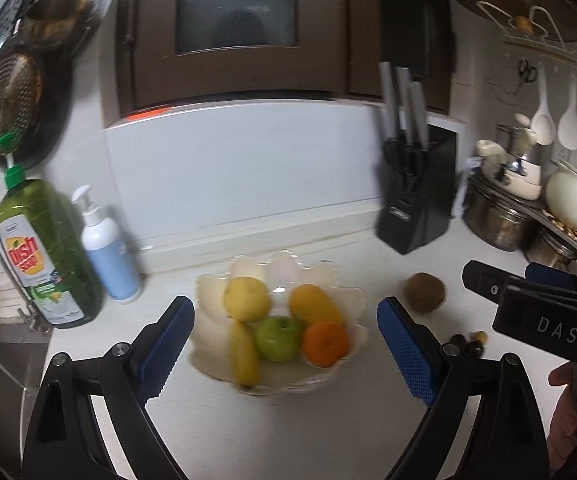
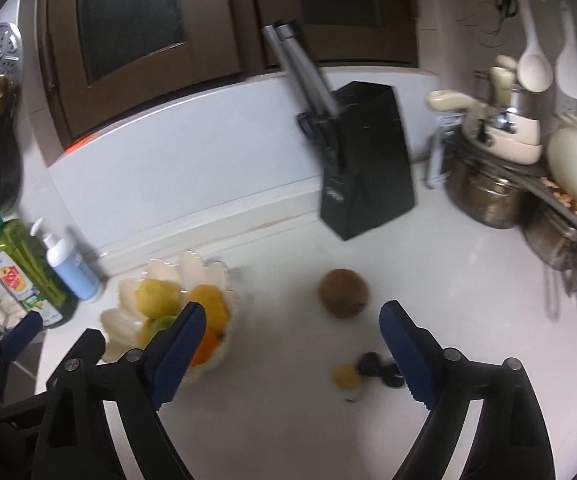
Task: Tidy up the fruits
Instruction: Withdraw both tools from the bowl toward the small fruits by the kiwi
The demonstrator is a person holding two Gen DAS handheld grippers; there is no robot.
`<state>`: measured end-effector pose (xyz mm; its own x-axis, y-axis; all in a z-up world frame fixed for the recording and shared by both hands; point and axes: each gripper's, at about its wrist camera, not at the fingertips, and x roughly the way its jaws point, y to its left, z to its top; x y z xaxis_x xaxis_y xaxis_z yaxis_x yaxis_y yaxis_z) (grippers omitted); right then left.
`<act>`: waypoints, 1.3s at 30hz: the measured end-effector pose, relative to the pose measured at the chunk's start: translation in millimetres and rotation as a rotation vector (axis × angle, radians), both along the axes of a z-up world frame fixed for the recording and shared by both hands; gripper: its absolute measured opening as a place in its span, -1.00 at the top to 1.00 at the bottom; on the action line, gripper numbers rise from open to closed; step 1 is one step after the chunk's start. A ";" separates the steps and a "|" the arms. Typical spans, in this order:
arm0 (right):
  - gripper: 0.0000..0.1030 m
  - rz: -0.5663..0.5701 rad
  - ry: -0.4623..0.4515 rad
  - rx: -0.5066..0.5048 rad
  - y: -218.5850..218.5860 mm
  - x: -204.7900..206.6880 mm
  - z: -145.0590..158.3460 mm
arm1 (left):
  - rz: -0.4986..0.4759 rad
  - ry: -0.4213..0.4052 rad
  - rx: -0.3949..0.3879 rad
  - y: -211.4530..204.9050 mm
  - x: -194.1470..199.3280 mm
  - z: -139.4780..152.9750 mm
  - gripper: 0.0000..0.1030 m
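Observation:
A scalloped white bowl (image 1: 352,300) on the white counter holds a lemon (image 1: 247,299), a banana (image 1: 244,354), a green apple (image 1: 279,338), an orange (image 1: 325,343) and a yellow-orange fruit (image 1: 314,304). My left gripper (image 1: 284,350) hovers in front of the bowl, open, nothing between its blue pads. A brown kiwi (image 2: 343,293) lies right of the bowl (image 2: 122,326), with a small cluster of dark and yellow grapes (image 2: 368,370) nearer me. My right gripper (image 2: 294,354) is open above the counter, kiwi and grapes beyond its fingers, nothing held. It also shows in the left wrist view as the right gripper (image 1: 500,284).
A black knife block (image 2: 364,168) stands behind the kiwi. A green dish-soap bottle (image 1: 44,256) and a white pump bottle (image 1: 106,252) stand left by the sink (image 1: 4,364). Steel pots and a rack (image 2: 528,184) crowd the right. A hand (image 1: 568,408) shows at the lower right.

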<state>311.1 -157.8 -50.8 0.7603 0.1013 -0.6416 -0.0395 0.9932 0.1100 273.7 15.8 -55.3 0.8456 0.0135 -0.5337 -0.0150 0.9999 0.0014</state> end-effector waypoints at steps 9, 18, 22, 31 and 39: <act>-0.77 -0.100 0.024 -0.011 -53.6 -19.7 -8.3 | -0.083 -0.005 0.031 -48.7 -8.6 -4.9 -0.82; -0.76 -0.133 0.078 -0.015 -90.7 -31.0 -28.0 | -0.148 0.038 0.053 -86.2 -11.1 -23.9 -0.82; -0.74 -0.124 0.107 -0.041 -97.8 -29.9 -40.4 | -0.168 0.071 0.058 -99.0 -8.2 -37.9 -0.82; -0.58 -0.076 0.192 -0.039 -109.0 -14.8 -71.5 | -0.224 0.163 0.060 -117.3 9.6 -67.1 -0.82; -0.48 -0.038 0.243 -0.059 -109.6 0.4 -94.4 | -0.274 0.204 0.091 -128.3 25.4 -84.0 -0.77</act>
